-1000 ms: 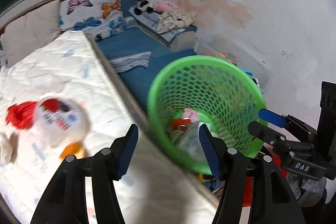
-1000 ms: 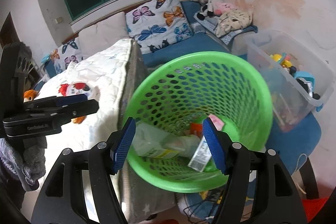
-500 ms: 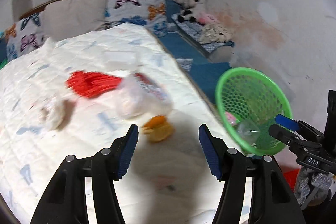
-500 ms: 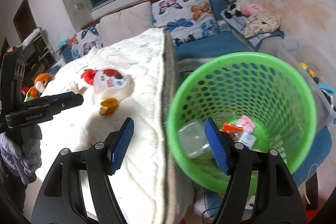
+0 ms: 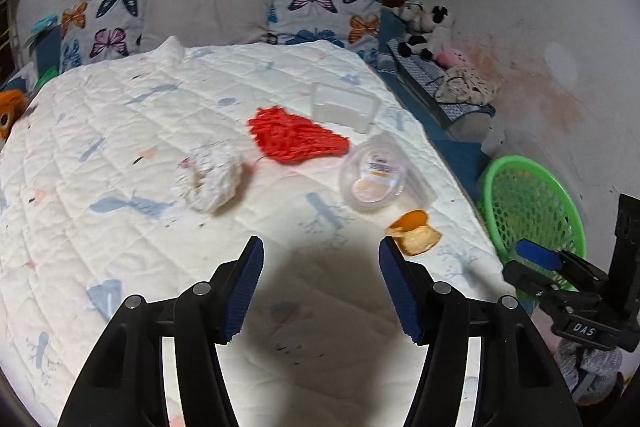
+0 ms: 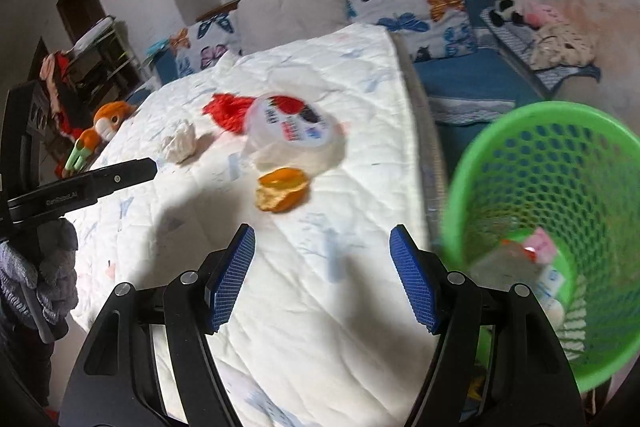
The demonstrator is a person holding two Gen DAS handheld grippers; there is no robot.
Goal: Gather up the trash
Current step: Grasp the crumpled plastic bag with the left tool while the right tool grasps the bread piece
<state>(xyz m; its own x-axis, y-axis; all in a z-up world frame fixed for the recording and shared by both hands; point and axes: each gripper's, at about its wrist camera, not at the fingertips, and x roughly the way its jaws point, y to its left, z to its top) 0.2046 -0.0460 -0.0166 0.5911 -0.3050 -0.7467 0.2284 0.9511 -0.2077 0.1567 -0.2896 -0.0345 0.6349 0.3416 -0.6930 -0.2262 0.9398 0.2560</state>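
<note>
Now, item by item:

Left gripper: low centre of the left wrist view, its jaws are spread with only the white quilted bed between them; it holds nothing.

Right gripper: low centre of the right wrist view, its jaws have just been opening and stand apart over bare quilt, nothing between them.

Orange peel: just above the right gripper's gap in the right wrist view, near the bed's right edge. Probably light, slightly stiff and curled; a pinch across its raised rim should hold.

Clear plastic tub: right of centre in the left wrist view, tipped on its side just beyond the peel. It looks thin-walled, light and slick, likely to buckle or squirt out; taking it by the rim seems safer than squeezing the body.

Red mesh bag: centre of that view, flat on the quilt, touching or nearly touching the tub. Soft and limp; a bunch grabbed mid-fabric should lift it.

White crumpled wad: left of the mesh. Soft, airy, compressible; it can be pinched almost anywhere.

Clear flat tray: behind the mesh, upper centre. Rigid-looking but thin; one wall is the hold.

Green basket: right side of the right wrist view, beside the bed, with some trash already inside.
</note>
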